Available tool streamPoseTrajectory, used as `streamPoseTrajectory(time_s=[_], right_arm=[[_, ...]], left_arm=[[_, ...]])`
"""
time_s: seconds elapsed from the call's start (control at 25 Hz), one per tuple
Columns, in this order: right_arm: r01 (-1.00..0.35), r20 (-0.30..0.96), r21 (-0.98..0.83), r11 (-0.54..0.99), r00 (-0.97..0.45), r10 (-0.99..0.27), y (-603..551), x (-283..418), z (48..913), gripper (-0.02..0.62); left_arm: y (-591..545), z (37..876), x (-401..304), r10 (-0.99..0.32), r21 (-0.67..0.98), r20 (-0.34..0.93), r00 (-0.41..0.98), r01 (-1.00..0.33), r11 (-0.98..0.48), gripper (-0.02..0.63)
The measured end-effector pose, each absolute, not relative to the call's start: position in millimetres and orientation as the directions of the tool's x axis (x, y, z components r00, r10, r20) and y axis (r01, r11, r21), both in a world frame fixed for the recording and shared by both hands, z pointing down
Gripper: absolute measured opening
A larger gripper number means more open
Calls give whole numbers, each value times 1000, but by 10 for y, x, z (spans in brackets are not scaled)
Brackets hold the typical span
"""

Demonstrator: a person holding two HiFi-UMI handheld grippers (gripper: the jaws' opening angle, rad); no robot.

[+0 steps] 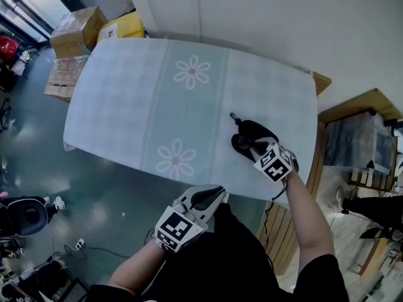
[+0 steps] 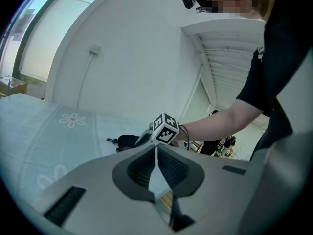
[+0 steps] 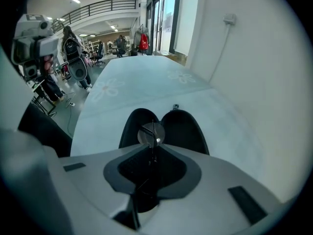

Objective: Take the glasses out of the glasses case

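A black glasses case [image 1: 247, 135] lies open on the pale blue flowered tablecloth [image 1: 157, 99], near the table's right front corner. In the right gripper view its two halves [image 3: 182, 129] spread apart just beyond my jaws. My right gripper [image 3: 152, 148] is shut on the thin wire frame of the glasses [image 3: 149, 133], and one round lens shows above the case. In the head view the right gripper [image 1: 255, 148] hovers over the case. My left gripper [image 1: 211, 195] hangs off the table's front edge, shut and empty [image 2: 156, 153].
Cardboard boxes [image 1: 77, 31] and a yellow box [image 1: 123, 25] stand on the floor beyond the far left corner. A white wall [image 1: 283, 24] runs behind the table, and wooden shelving [image 1: 368, 115] stands to the right. A dark chair [image 1: 28, 214] is at the lower left.
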State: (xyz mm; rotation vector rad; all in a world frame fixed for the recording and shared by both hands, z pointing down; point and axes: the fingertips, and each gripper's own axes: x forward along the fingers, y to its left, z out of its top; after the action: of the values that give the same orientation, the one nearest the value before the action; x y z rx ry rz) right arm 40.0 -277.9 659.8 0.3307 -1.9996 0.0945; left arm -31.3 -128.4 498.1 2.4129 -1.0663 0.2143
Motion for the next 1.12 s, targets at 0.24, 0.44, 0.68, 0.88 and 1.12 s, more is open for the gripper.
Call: streamPoseTrajectory(time_s=[0.24, 0.44, 0.68, 0.88, 1.12], right_arm=[[-239, 910, 51, 970, -388, -144, -2811, 419, 6701, 78], [-217, 916, 21, 976, -387, -106, -2809, 404, 6734, 72], [-213, 924, -28, 977, -377, -56, -2812, 373, 6768, 52], [-244, 914, -58, 968, -404, -47, -2838, 383, 6786, 48], [-282, 911, -60, 957, -408, -63, -2860, 409, 6790, 43]], left_arm=[[-1333, 5018, -282, -664, 381, 337, 667, -742, -552, 31], [-1369, 5032, -250, -667, 386, 338, 664, -744, -545, 31], [-1417, 5049, -216, -667, 393, 338, 664, -743, -541, 31], [-1424, 5035, -195, -667, 389, 335, 666, -742, -546, 31], [-1399, 5036, -250, -671, 384, 340, 658, -749, -540, 31]])
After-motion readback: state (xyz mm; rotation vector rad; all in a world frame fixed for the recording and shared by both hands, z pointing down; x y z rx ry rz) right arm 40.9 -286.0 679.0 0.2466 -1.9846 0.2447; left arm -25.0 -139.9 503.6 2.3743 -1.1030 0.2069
